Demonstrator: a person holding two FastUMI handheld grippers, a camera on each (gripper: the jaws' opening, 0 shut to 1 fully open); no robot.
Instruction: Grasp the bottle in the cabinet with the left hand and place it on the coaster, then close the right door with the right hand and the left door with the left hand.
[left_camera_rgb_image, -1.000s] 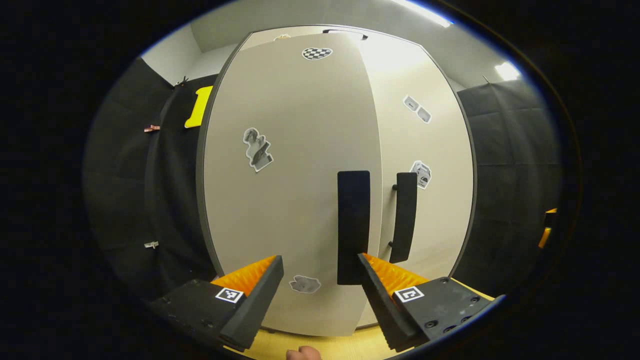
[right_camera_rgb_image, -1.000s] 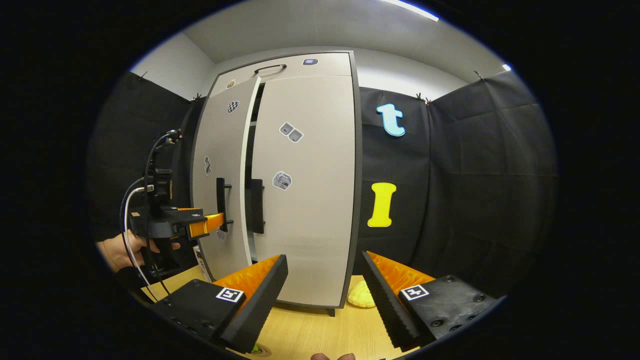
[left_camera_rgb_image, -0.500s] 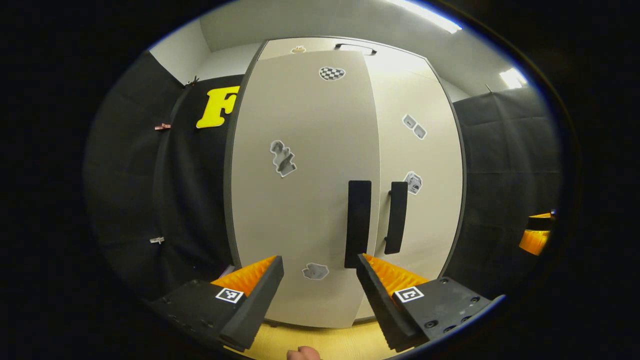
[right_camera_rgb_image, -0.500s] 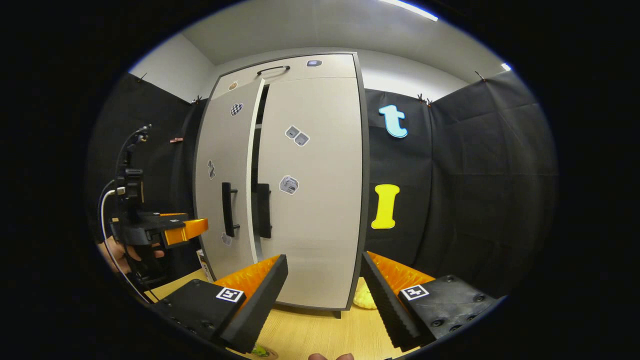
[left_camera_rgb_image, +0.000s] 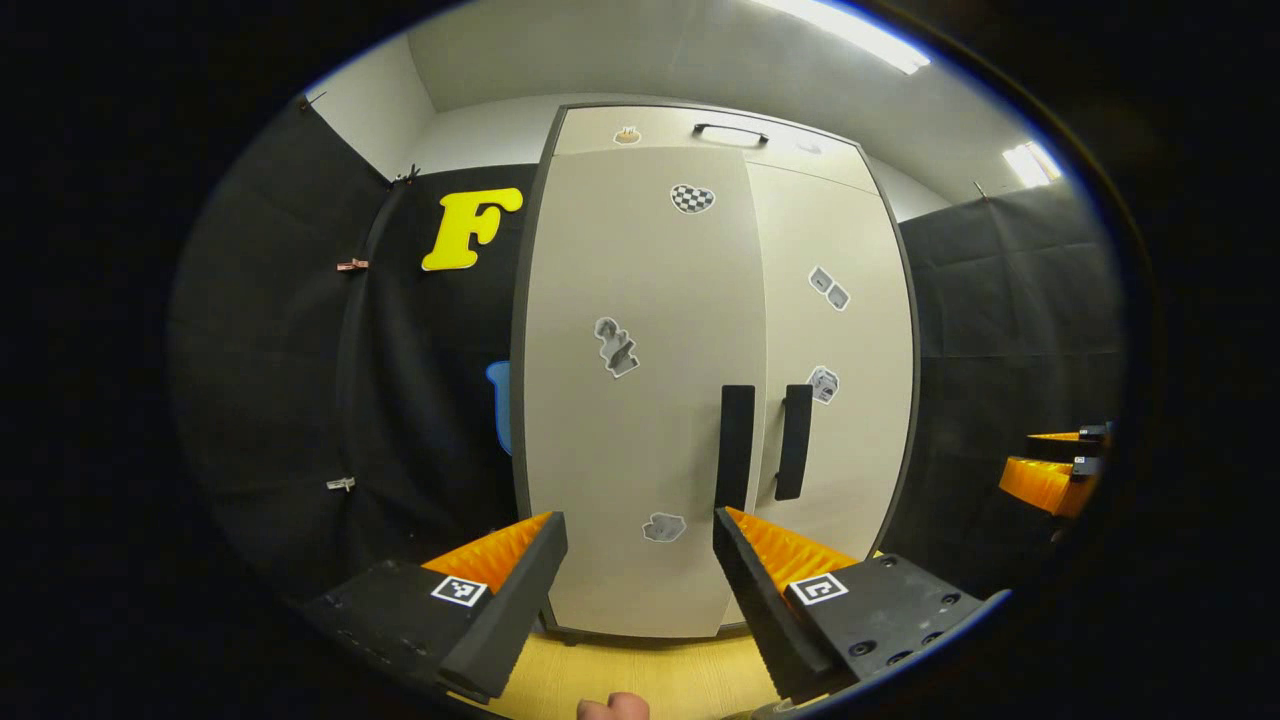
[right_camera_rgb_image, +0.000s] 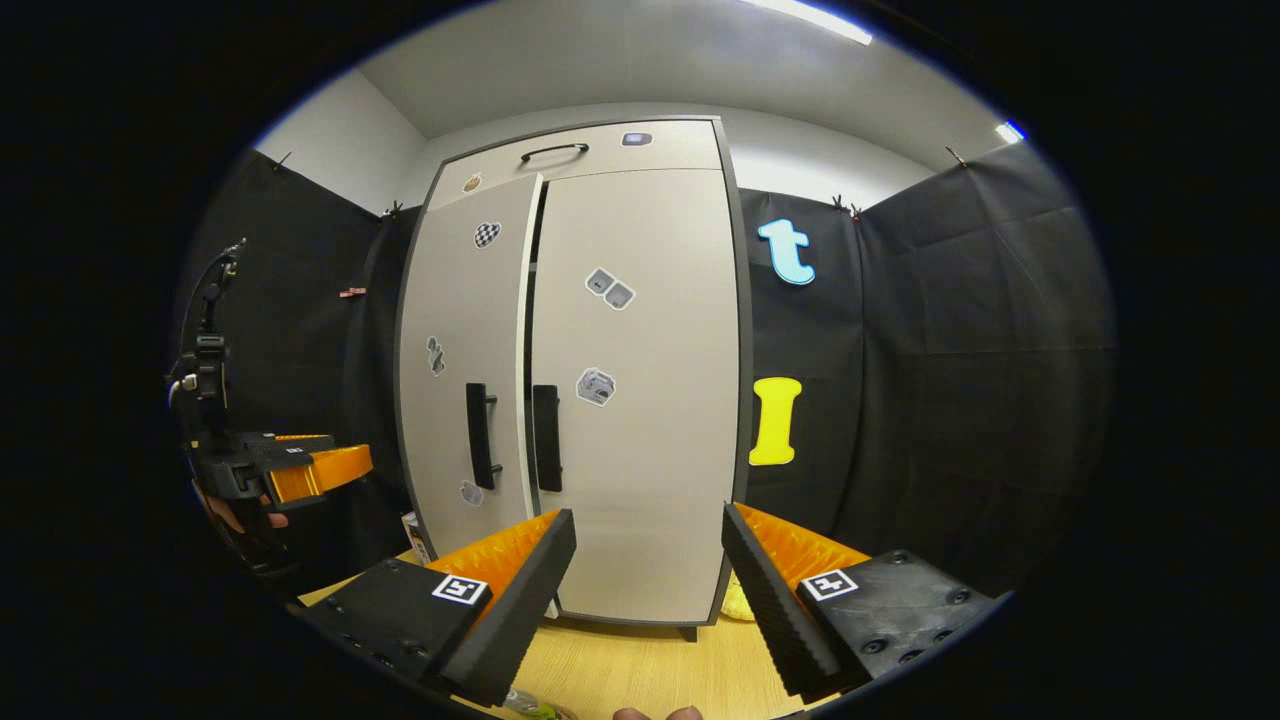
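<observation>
The pale cabinet (left_camera_rgb_image: 640, 330) stands on the wooden table. Its right door (right_camera_rgb_image: 640, 400) lies shut. Its left door (right_camera_rgb_image: 465, 340) stands slightly proud of it, with a thin dark gap (right_camera_rgb_image: 538, 240) along the top of the seam. In the left gripper view the two black handles (left_camera_rgb_image: 735, 445) sit side by side. My left gripper (left_camera_rgb_image: 640, 525) is open, back from the left door, with nothing between its fingers. It also appears as the left gripper (right_camera_rgb_image: 300, 470), held in a hand. My right gripper (right_camera_rgb_image: 650, 525) is open and off the cabinet. A clear greenish thing (right_camera_rgb_image: 528, 706) pokes in at the bottom edge.
A small labelled object (right_camera_rgb_image: 413, 528) stands on the table by the cabinet's left corner. A yellow lump (right_camera_rgb_image: 735, 600) lies at its right foot. Black cloth walls close in both sides. The wooden table (left_camera_rgb_image: 680, 675) runs forward from the cabinet.
The left gripper has drawn back from the left door's handle. The left door has swung almost shut. Both grippers sit farther from the cabinet than before.
</observation>
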